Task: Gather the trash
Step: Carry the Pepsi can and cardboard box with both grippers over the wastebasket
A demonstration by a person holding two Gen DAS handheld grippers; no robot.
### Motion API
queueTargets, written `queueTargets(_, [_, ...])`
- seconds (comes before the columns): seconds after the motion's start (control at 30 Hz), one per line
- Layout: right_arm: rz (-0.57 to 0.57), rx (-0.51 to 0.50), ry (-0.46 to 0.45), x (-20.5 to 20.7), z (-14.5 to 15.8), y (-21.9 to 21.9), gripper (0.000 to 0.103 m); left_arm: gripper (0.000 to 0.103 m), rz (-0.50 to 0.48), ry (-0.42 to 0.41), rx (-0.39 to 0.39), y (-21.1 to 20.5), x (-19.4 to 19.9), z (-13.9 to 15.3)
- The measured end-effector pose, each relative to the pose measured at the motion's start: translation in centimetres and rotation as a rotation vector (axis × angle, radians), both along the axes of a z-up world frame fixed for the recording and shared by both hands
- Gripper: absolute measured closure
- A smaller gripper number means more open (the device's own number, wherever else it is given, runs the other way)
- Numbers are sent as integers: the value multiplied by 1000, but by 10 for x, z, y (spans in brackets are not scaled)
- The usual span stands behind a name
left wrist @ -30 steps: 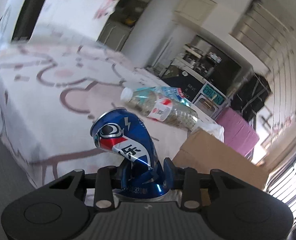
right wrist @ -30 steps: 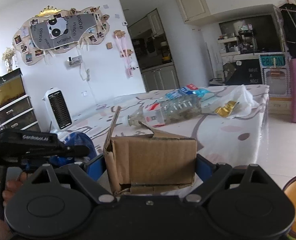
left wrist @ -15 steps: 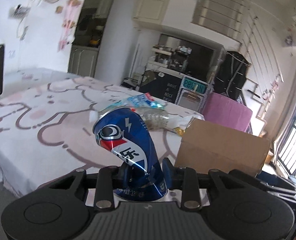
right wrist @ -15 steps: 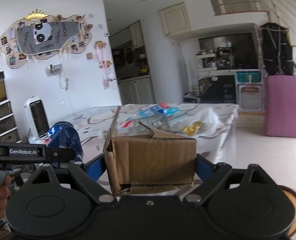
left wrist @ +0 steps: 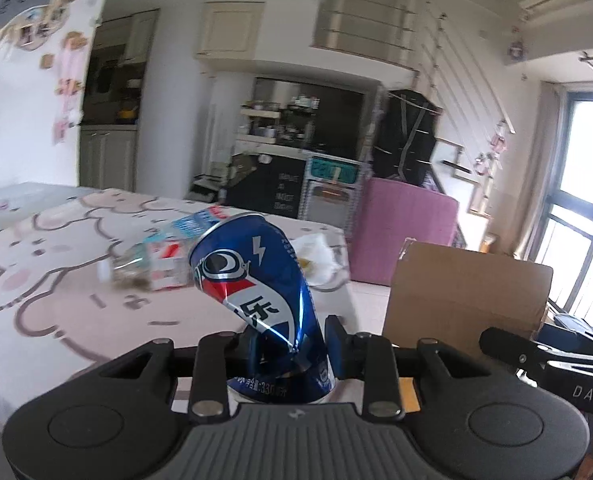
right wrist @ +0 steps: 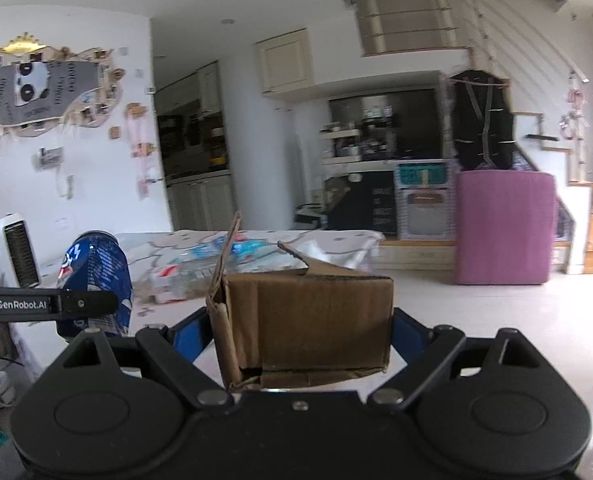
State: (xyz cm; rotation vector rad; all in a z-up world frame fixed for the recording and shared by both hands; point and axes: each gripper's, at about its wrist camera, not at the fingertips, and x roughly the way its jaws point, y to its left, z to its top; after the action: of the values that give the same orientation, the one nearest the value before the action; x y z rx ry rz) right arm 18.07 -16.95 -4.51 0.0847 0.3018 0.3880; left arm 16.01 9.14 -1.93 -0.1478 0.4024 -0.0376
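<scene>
A dented blue can (left wrist: 256, 292) is pinched at its crushed waist by the left tool (left wrist: 292, 346), its top tilted toward ten o'clock. A brown cardboard box (right wrist: 308, 320) is clamped between the widely spread fingers of the right tool (right wrist: 300, 336); its open flaps are raised, and its contents cannot be seen. Beyond both, at about eleven o'clock, a plastic bottle (left wrist: 148, 266) is seen lying on the patterned worktop (left wrist: 56, 280), near a crumpled white wrapper (left wrist: 316, 258). Compared with a second ago, the worktop is seen lower and further off, and more of the room is shown.
</scene>
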Motion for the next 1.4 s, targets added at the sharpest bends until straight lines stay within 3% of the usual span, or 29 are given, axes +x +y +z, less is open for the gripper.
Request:
queueTargets(0.53, [-243, -45, 15, -5, -2, -93, 11, 70, -196, 5, 56, -93, 45, -16])
queueTargets(0.87, [-368, -82, 76, 11, -24, -134, 10, 70, -331, 69, 60, -149, 97, -36])
queueTargets(1.1, [-449, -83, 161, 44, -53, -154, 10, 70, -413, 166, 57, -185, 150, -56])
queueTargets(1.4, [-521, -33, 284, 116, -91, -163, 10, 70, -491, 312, 79, -224, 229, -98])
